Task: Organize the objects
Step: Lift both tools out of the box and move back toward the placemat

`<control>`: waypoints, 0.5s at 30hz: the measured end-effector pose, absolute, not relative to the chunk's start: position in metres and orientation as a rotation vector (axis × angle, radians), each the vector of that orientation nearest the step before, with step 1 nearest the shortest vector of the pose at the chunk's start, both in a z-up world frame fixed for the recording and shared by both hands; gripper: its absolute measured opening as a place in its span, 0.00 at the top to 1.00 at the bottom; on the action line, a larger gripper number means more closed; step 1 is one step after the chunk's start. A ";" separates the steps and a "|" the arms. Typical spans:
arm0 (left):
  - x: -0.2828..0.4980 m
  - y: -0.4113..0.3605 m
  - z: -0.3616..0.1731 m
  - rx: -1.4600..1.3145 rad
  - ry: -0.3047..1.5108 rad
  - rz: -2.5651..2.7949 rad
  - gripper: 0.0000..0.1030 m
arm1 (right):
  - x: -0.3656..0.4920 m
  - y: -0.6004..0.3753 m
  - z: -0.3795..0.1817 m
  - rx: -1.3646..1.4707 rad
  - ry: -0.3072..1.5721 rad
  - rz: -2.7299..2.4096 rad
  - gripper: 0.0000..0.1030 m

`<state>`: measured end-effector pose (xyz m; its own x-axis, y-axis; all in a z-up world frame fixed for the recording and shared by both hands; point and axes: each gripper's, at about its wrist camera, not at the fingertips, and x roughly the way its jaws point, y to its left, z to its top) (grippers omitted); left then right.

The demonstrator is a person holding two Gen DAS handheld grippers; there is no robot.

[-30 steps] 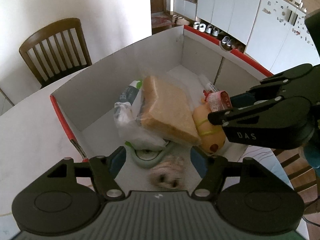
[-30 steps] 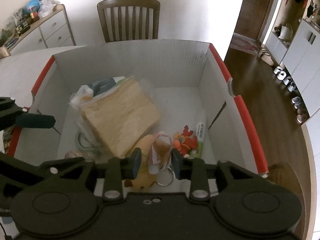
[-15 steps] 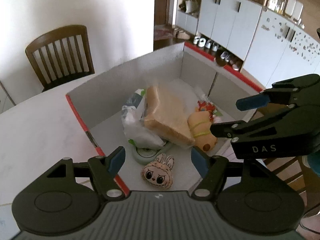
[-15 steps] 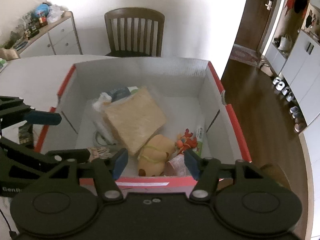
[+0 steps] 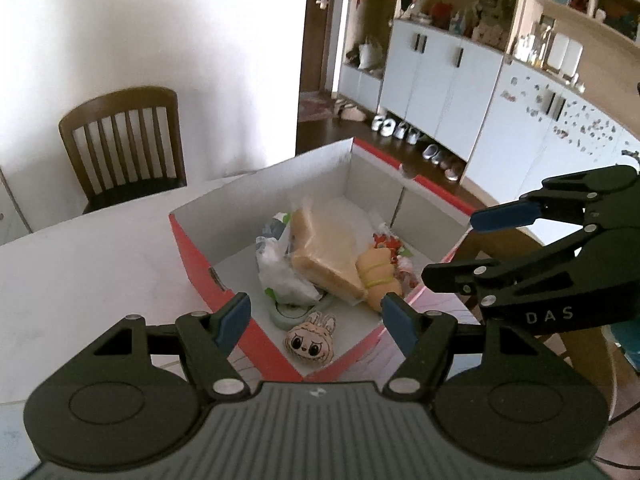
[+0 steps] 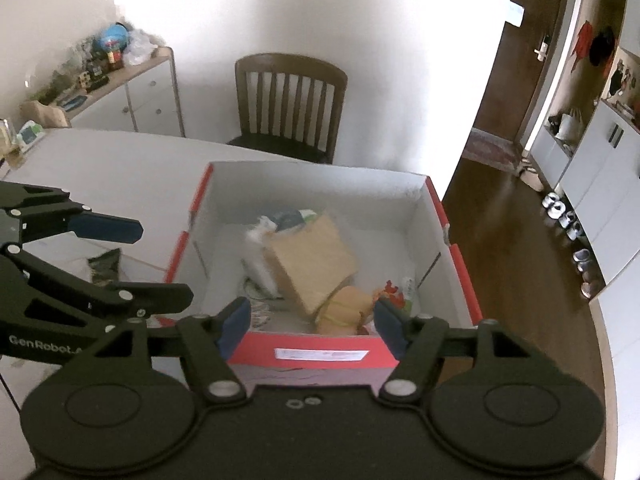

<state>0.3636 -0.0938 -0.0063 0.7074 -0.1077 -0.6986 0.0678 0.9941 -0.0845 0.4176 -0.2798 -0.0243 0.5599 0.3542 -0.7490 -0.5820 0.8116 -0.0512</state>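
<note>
A red and white cardboard box (image 5: pixel 192 248) (image 6: pixel 320 354) stands on the white table. It holds a bagged bread slice (image 5: pixel 324 256) (image 6: pixel 312 260), a yellow plush (image 5: pixel 378 276) (image 6: pixel 344 308), a small plush face (image 5: pixel 310 342), a white plastic bag (image 5: pixel 276 268) and a tape roll (image 5: pixel 288 312). My left gripper (image 5: pixel 316 320) is open and empty above the box's near corner. My right gripper (image 6: pixel 312 320) is open and empty above the box's near wall. Each gripper shows in the other's view.
A wooden chair (image 5: pixel 124 144) (image 6: pixel 288 108) stands behind the table (image 5: pixel 80 272). A dark packet (image 6: pixel 104 264) lies on the table left of the box. A sideboard (image 6: pixel 132 100) with clutter is at the far left. Cabinets (image 5: pixel 460 88) and shoes line the right wall.
Both grippers have pulled back and up out of the box. The right gripper opened and let go of a small tagged item, which now lies in the box. The plush face lies in the box.
</note>
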 end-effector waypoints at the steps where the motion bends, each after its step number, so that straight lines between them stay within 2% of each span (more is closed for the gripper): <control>1: 0.358 -0.092 -0.003 -0.055 0.771 -0.102 0.30 | 0.413 -0.278 -0.021 -0.307 0.799 0.564 0.34; 12: 0.305 -0.062 0.021 -0.093 0.721 -0.143 0.30 | 0.369 -0.253 0.003 -0.266 0.766 0.599 0.34; 14: 0.296 -0.053 0.023 -0.094 0.719 -0.143 0.30 | 0.361 -0.247 0.005 -0.255 0.763 0.601 0.31; 15: 0.291 -0.048 0.023 -0.093 0.718 -0.141 0.26 | 0.357 -0.244 0.006 -0.248 0.761 0.602 0.30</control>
